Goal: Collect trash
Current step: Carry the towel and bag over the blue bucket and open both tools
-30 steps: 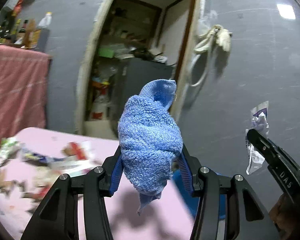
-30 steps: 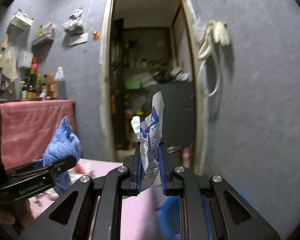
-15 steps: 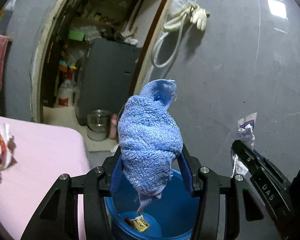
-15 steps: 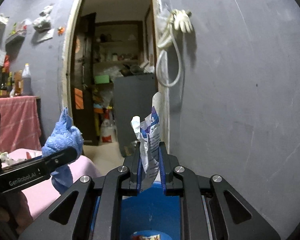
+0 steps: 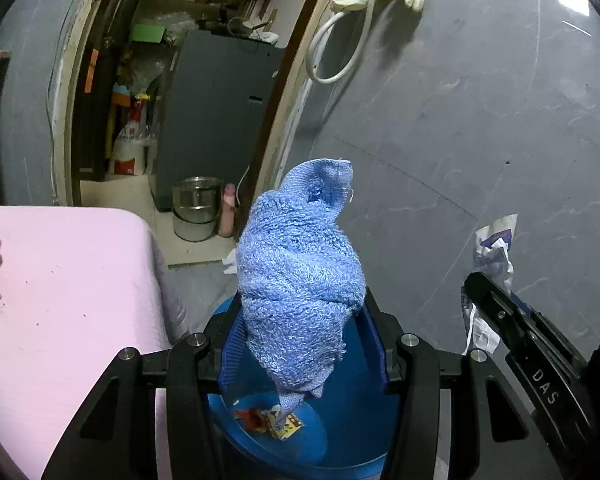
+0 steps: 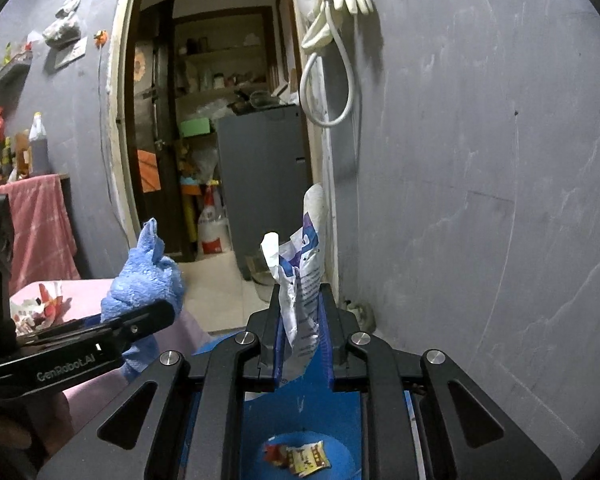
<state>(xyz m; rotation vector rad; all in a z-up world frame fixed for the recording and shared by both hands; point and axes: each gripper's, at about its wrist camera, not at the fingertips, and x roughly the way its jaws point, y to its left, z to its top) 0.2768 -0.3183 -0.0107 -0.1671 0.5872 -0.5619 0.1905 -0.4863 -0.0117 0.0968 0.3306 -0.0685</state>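
Note:
My left gripper [image 5: 300, 344] is shut on a bunched blue terry cloth [image 5: 300, 264] and holds it over a blue bucket [image 5: 356, 392] on the floor. Small colourful wrappers [image 5: 272, 420] lie in the bucket's bottom. My right gripper [image 6: 302, 324] is shut on a crumpled white and purple wrapper [image 6: 304, 276], also above the bucket [image 6: 300, 412]. In the left wrist view the right gripper [image 5: 496, 304] and its wrapper [image 5: 492, 256] show at the right. In the right wrist view the left gripper [image 6: 148, 316] and cloth [image 6: 144, 284] show at the left.
A pink table [image 5: 60, 300] stands left of the bucket, with scraps of trash [image 6: 40, 304] on it. A grey wall [image 5: 460, 120] is close on the right, with a hose and glove [image 6: 336, 8] hung on it. An open doorway [image 6: 220, 140] lies ahead, with a steel pot [image 5: 196, 208] inside.
Both grippers have swung right from above the table to above the blue bucket, lowering slightly. Each keeps its hold: cloth in the left, wrapper in the right.

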